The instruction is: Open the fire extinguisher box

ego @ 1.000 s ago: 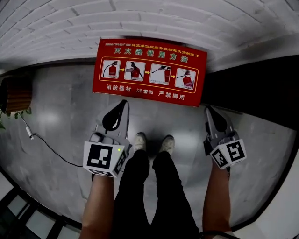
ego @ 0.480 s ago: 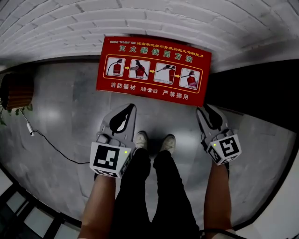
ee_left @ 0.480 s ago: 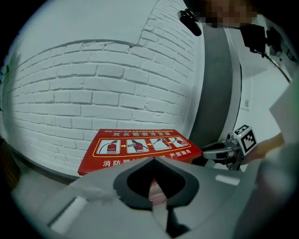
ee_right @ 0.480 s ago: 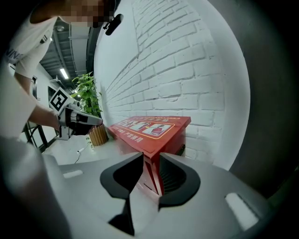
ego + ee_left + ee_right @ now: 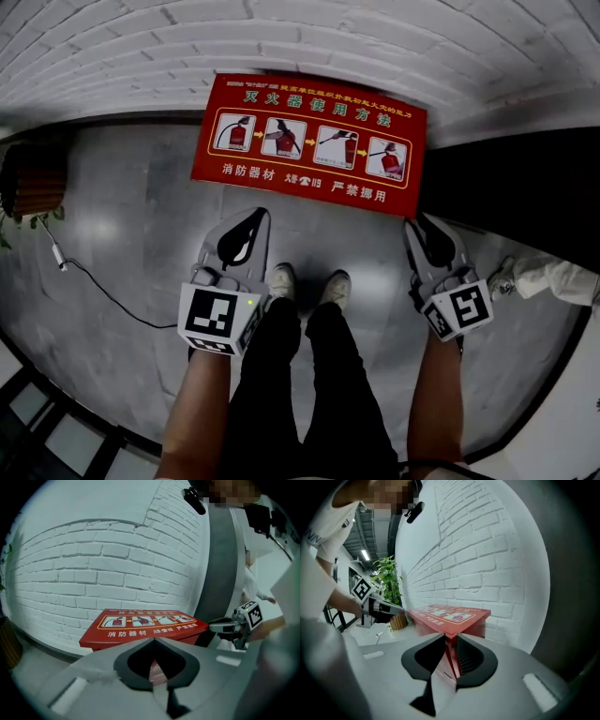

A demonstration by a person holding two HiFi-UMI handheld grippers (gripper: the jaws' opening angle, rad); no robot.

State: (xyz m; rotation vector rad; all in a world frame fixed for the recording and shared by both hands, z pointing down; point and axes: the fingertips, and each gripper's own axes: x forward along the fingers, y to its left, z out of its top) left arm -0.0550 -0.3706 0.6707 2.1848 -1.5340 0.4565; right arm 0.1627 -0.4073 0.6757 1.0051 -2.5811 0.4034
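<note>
A red fire extinguisher box stands on the floor against the white brick wall, its lid shut and printed with instruction pictures. It also shows in the left gripper view and the right gripper view. My left gripper hovers in front of the box's left half, shut and empty. My right gripper hangs just short of the box's right front corner. Its jaws are closing with a narrow gap and hold nothing. The box's corner edge shows through that gap, untouched by the pads.
A wicker plant pot stands at the left with a white cable trailing over the grey floor. A dark wall panel lies right of the box. Something white, perhaps another person's shoe, pokes in at the right edge. My shoes stand between the grippers.
The right gripper's jaws went from shut to wide open, then narrowed a little. Both grippers edged closer to the box. Something white came in at the right edge.
</note>
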